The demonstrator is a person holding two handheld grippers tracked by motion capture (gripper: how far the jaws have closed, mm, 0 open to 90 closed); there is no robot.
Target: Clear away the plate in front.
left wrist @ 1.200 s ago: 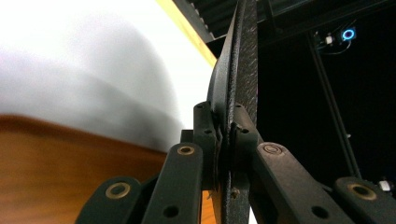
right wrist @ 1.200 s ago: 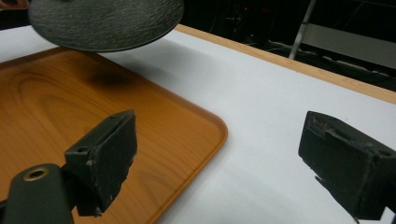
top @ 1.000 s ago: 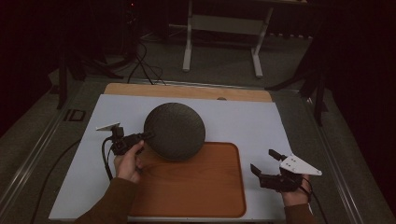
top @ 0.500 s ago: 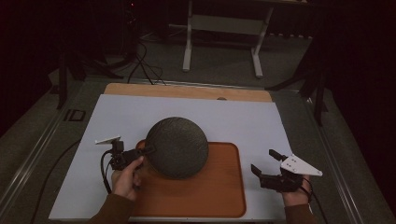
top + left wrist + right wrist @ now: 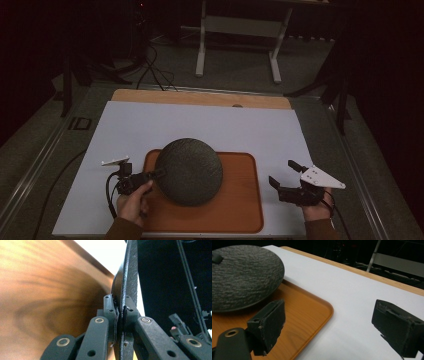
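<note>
L gripper: jaws clamped on rim of dark plate, at plate's left edge in high view. L gripper view shows it close up: both pads pinch the thin speckled rim edge-on, no gap either side. Hand grips gripper body from below; cable loops off its left side; small white plate on top

Plate: round, dark grey, rough texture, domed side up – looks inverted. Sits over wooden tray, covering tray's left and centre; upper edge pokes past tray's far rim onto white sheet. Held side seems raised a bit, can't tell if far side touches tray. R gripper view: plate over tray, shadow under near edge, so some lift there

R gripper: jaws wide open, nothing between them, touching nothing. Hovers just off tray's right edge, over white sheet, well apart from plate. R gripper view confirms – two black pads far apart, tray corner and bare sheet in the gap. Grey three-cornered plate on top; hand under it

Tray: brown wood grain, rounded corners, low lip; right half bare. Nothing in it besides plate above it

Counter: wood edge at far side, white sheet over most of it. Tray near front edge, centred. Floor beyond dark; table legs and cables there
</note>
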